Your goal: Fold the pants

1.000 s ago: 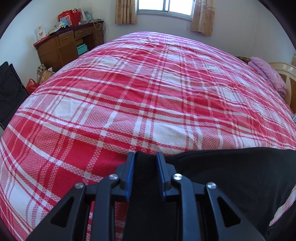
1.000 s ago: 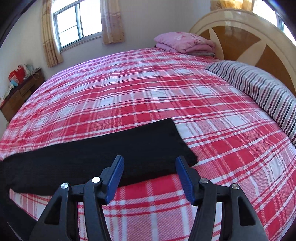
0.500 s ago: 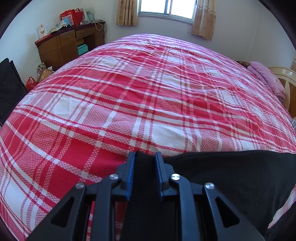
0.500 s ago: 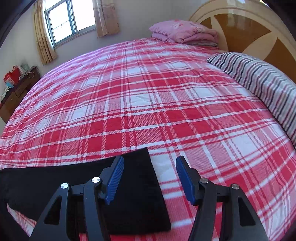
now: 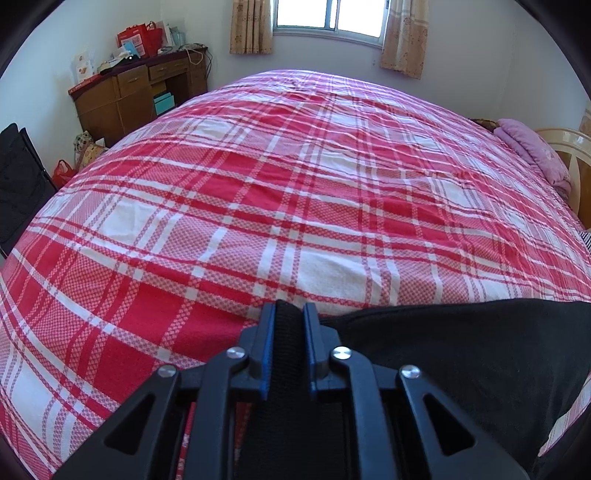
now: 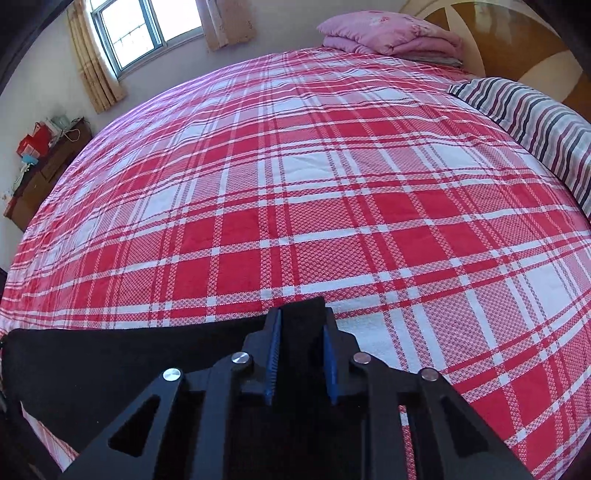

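Since the earlier frames the right gripper (image 6: 300, 354) has gone from spread wide above the bed to drawn in around the end of the black pants (image 6: 110, 365), and the fabric that lay ahead of it now sits between its blue fingers (image 6: 272, 360). Its jaws are narrow, with the dark cloth filling the gap between them, so it appears to be gripping the pants. The left gripper (image 5: 289, 345) has kept its clamp throughout: its blue fingers (image 5: 266, 347) are pressed close on a black band of the pants (image 5: 461, 354) running up the lower centre of the left wrist view.

In that view the pants spread from the jaws across the lower right of the frame, lying on the red and white plaid bedspread (image 5: 295, 192). In the right wrist view they stretch from the jaws to the lower left edge, flat on the same bedspread (image 6: 314, 177).

A wooden desk (image 5: 140, 92) loaded with red bags stands in the upper left of the left view, a curtained window (image 5: 327, 18) sits at the top centre, and a pink folded blanket (image 5: 532, 155) lies at the right edge. The right view shows that blanket (image 6: 391, 33) at the upper right beside a striped pillow (image 6: 535, 122) and the wooden headboard (image 6: 517, 48).
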Demonstrator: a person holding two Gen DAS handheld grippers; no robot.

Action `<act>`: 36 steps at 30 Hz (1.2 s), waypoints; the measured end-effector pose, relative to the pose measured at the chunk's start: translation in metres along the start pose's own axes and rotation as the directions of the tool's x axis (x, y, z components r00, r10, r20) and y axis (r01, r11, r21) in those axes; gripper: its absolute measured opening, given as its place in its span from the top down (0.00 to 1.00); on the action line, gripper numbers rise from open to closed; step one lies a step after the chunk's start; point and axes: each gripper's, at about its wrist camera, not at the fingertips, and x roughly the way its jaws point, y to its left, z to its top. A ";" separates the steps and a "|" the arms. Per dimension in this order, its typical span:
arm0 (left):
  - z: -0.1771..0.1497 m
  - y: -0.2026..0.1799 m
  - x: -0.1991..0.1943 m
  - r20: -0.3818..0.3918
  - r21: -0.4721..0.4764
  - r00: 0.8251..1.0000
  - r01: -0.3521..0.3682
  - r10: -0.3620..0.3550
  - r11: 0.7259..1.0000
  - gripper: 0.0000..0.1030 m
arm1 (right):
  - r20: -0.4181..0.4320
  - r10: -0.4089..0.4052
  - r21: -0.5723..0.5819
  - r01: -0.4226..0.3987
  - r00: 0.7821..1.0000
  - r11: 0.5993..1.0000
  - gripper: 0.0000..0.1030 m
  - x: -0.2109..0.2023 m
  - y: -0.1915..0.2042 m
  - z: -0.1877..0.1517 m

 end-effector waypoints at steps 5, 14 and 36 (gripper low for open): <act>0.002 0.000 -0.007 0.022 0.002 1.000 0.014 -0.014 1.000 0.88 | 0.055 -0.005 -0.025 0.007 0.998 1.000 0.90 -0.020 0.009 -0.001; 0.002 0.006 -0.032 0.119 -0.024 0.989 0.088 -0.085 0.996 0.88 | 0.183 0.023 -0.038 -0.016 0.983 0.999 0.92 -0.080 0.020 -0.009; -0.025 0.033 -0.108 0.305 0.023 0.919 0.256 -0.251 0.966 0.88 | 0.350 0.075 0.046 -0.097 0.934 0.994 0.97 -0.188 -0.005 -0.119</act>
